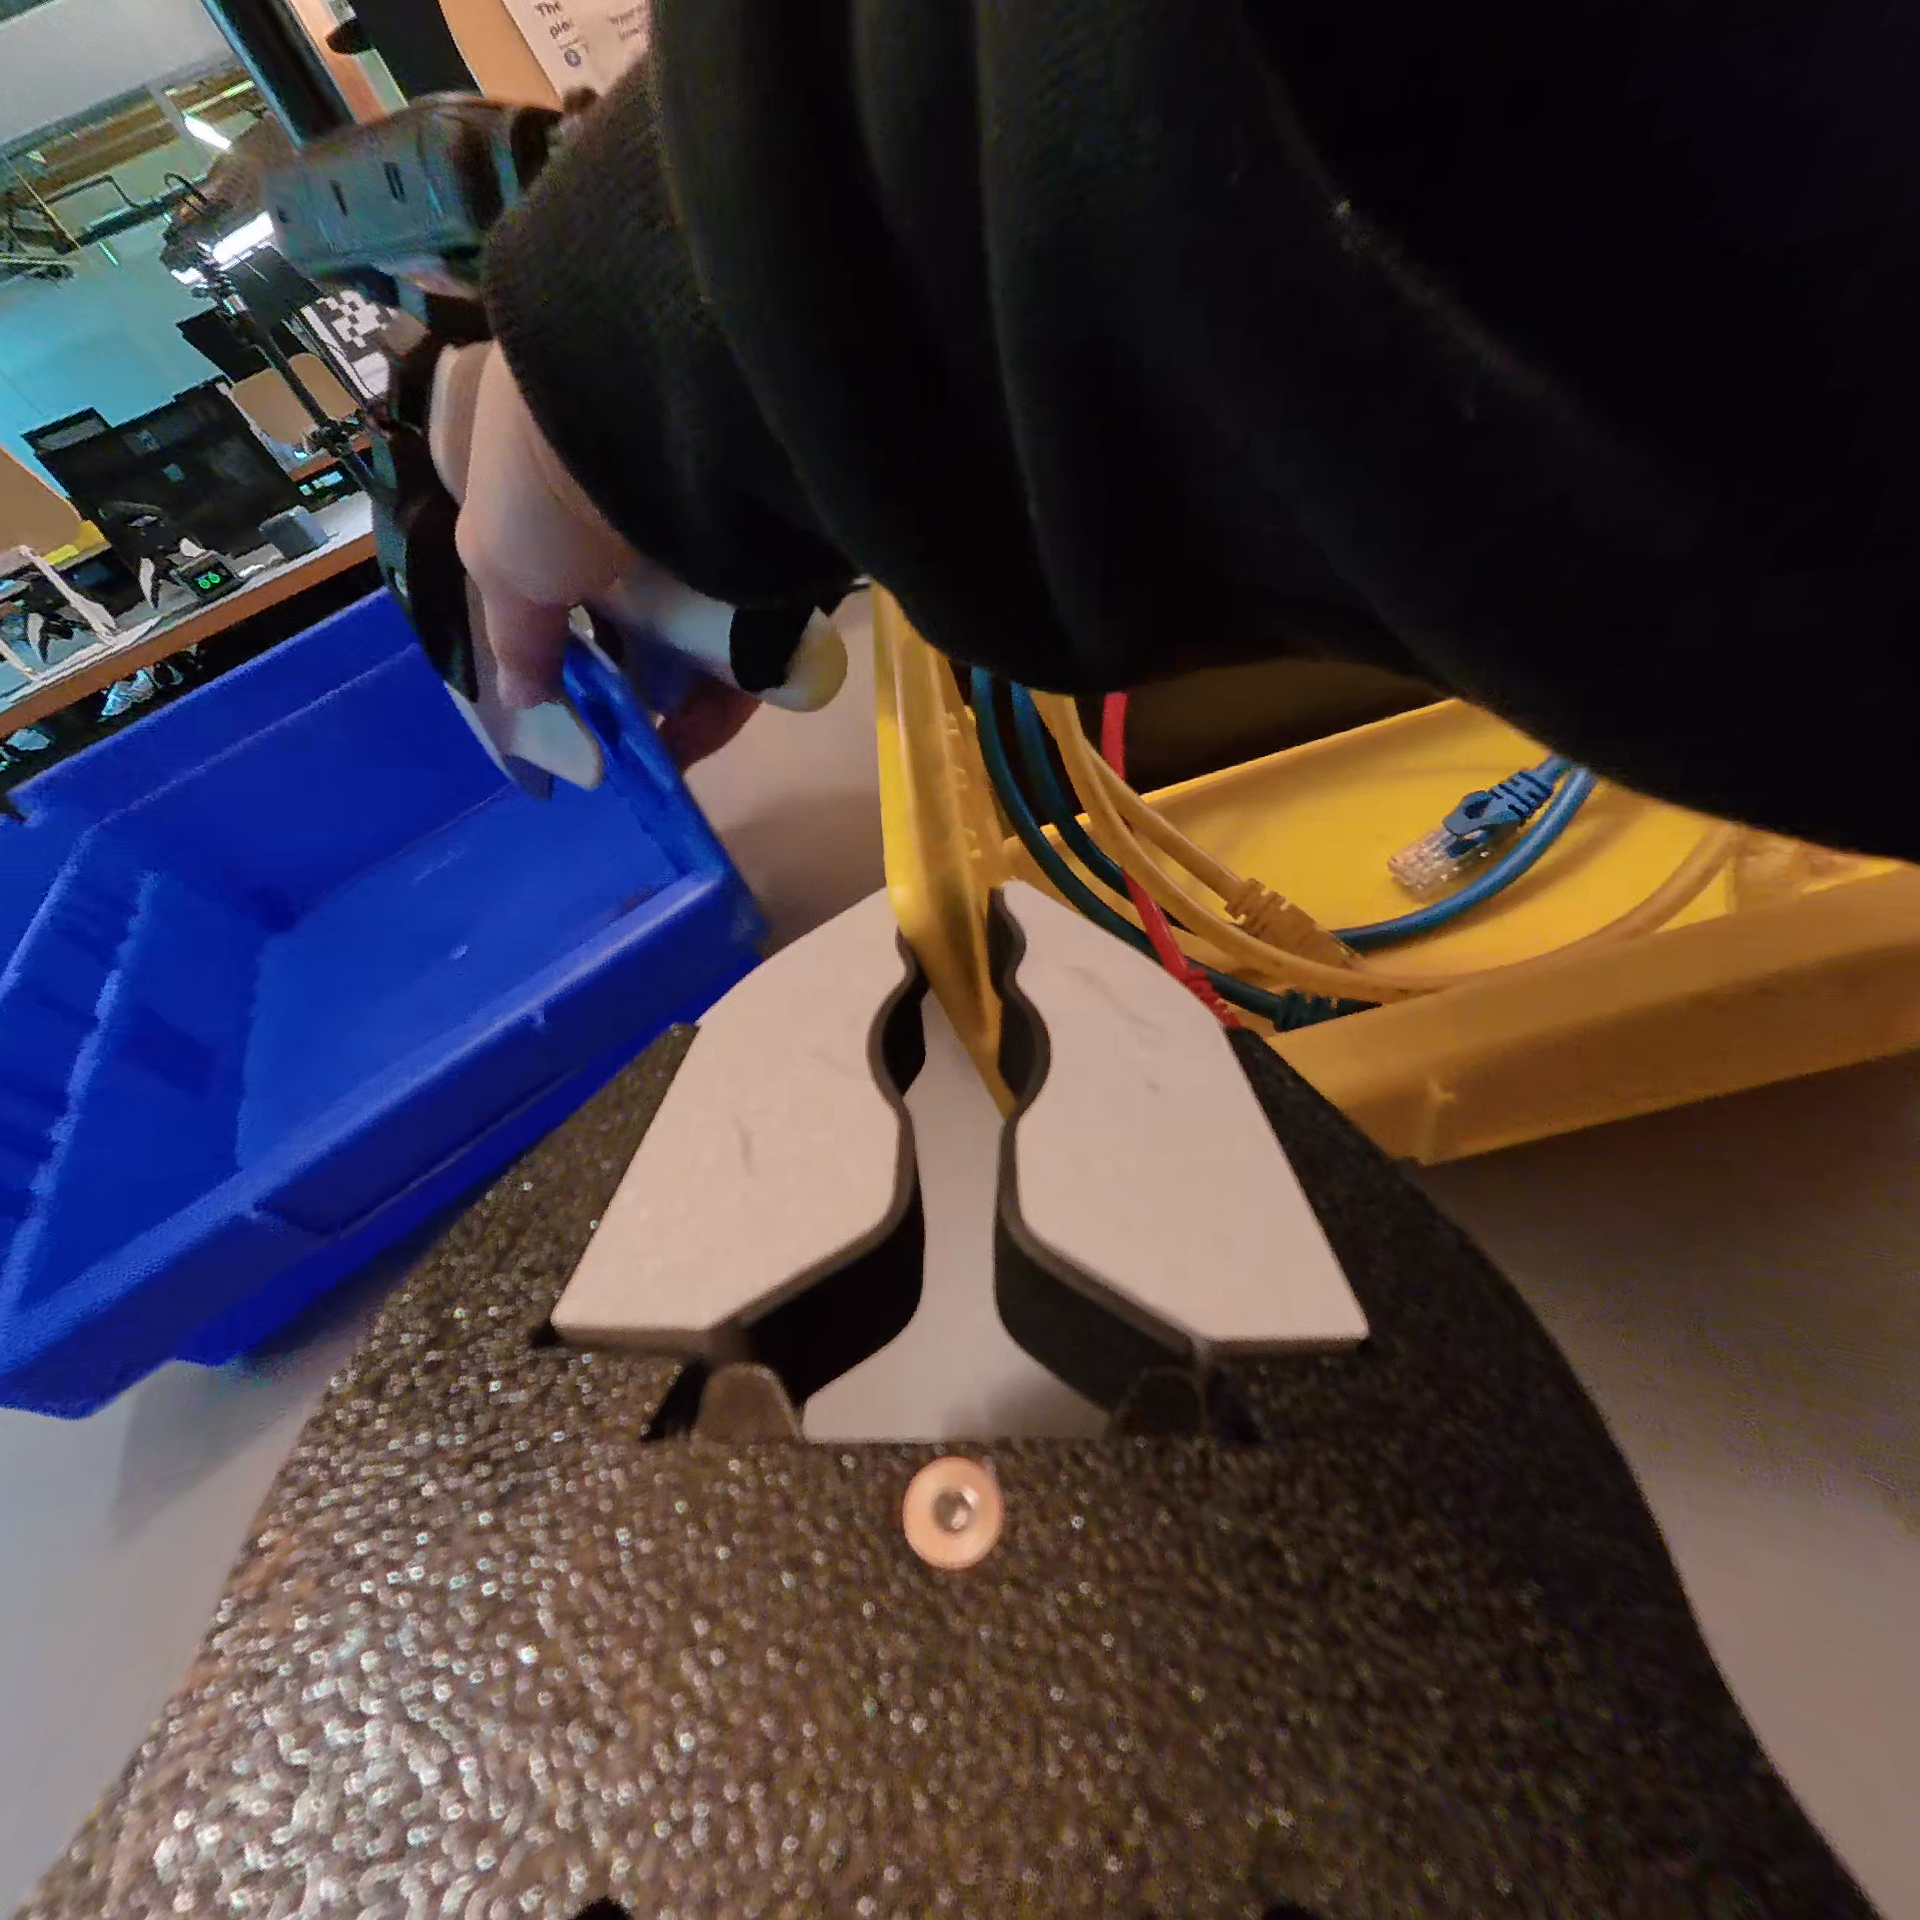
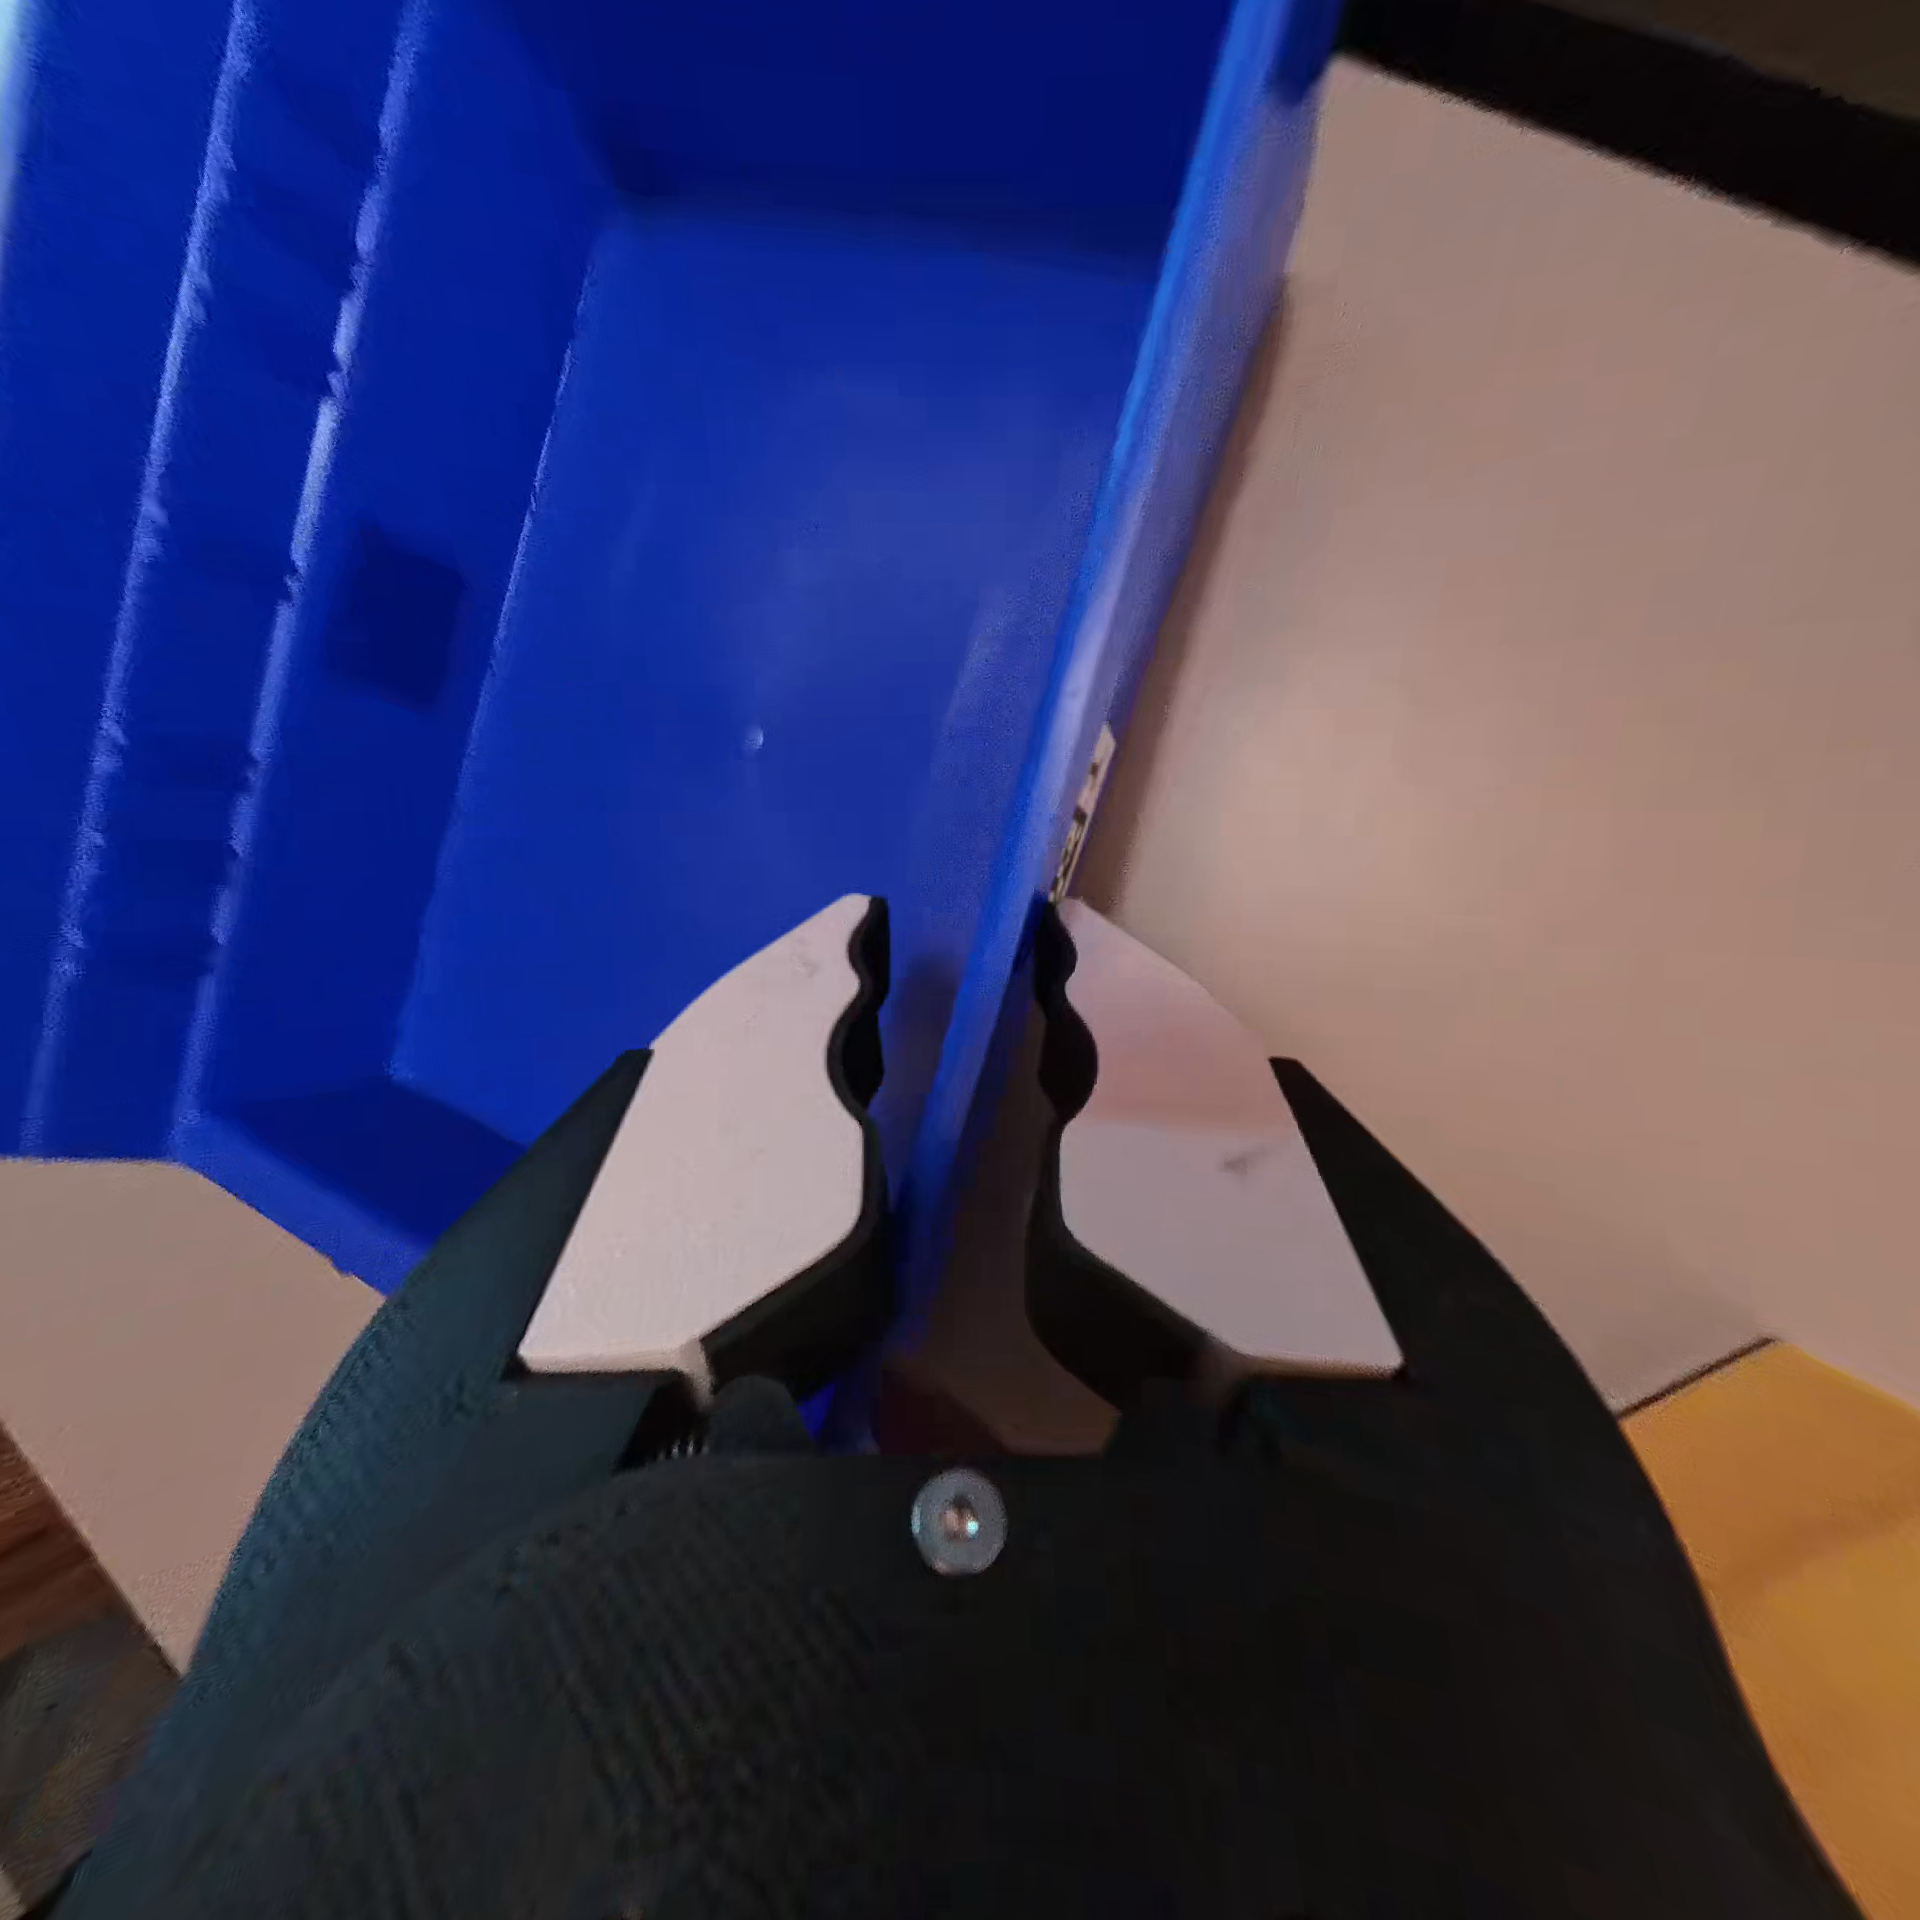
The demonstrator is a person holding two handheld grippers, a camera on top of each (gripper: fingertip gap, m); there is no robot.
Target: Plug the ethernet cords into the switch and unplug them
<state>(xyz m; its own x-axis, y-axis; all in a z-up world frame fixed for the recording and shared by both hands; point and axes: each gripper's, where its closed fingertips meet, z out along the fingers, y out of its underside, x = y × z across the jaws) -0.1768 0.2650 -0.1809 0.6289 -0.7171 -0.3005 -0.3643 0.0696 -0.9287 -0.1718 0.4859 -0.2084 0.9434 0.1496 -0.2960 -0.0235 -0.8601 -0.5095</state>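
Several ethernet cords lie in a yellow bin (image 1: 1558, 1049): a blue one with a clear plug (image 1: 1475, 831), yellow ones (image 1: 1226, 894), a red one (image 1: 1153, 914) and a dark teal one (image 1: 1039, 821). My left gripper (image 1: 961, 914) is shut on the yellow bin's left wall. My right gripper (image 2: 961, 914) is shut on the right wall of a blue bin (image 2: 1143, 520). It also shows in the left wrist view (image 1: 675, 717), held by a hand over the blue bin (image 1: 343, 987). The blue bin's inside is bare. No switch is in view.
Both bins stand on a pale grey table (image 2: 1507, 727), the blue one left of the yellow one. A black sleeve (image 1: 1247, 364) covers the upper right of the left wrist view. A yellow surface (image 2: 1787, 1558) shows at the lower right of the right wrist view. Benches with equipment stand far behind.
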